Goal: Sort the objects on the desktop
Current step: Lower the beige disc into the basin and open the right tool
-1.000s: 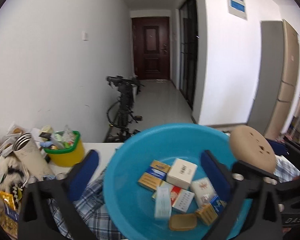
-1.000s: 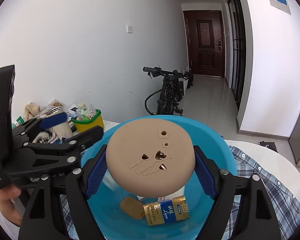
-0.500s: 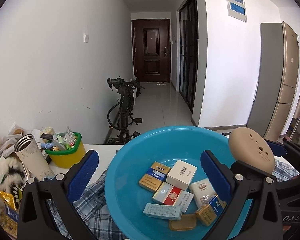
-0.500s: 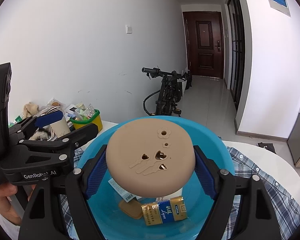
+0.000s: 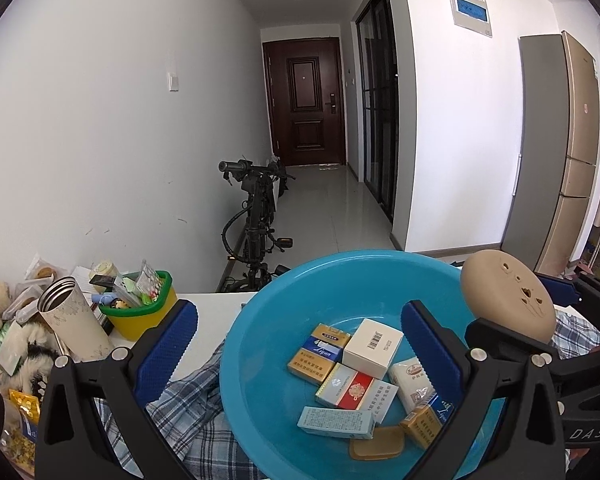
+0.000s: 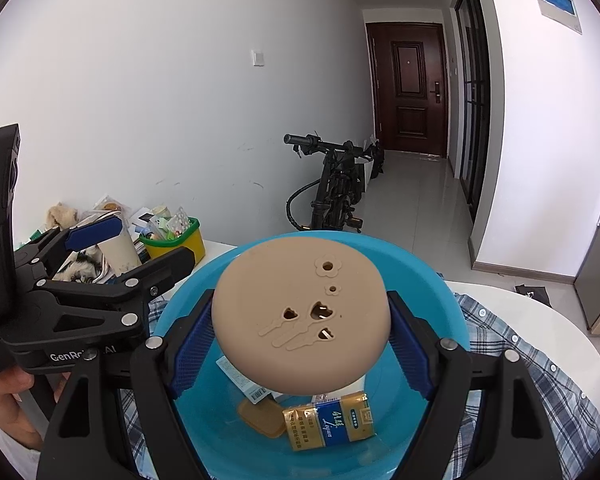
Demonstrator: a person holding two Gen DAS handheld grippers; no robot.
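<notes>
A blue plastic basin [image 5: 268,344] sits on a plaid shirt [image 5: 188,412] on the white table. It holds several small boxes and packs, among them a white box [image 5: 372,343], a light blue carton [image 5: 336,422] and a tan flat case [image 5: 376,443]. My right gripper [image 6: 300,332] is shut on a round tan disc [image 6: 300,316] with cut-out holes, held above the basin [image 6: 420,264]. The disc also shows at the right in the left wrist view [image 5: 508,298]. My left gripper [image 5: 300,344] is open and empty over the basin's left side.
A green-and-yellow bin [image 5: 144,312] full of small items and a beige cylindrical cup [image 5: 74,316] stand at the table's left, among snack bags and a plush toy. A folded bicycle [image 5: 256,216] stands in the hallway beyond the table.
The light blue carton that stood upright in the basin has dropped flat on the basin floor. My left gripper has drawn back and up slightly. The right gripper holds the disc steady.
</notes>
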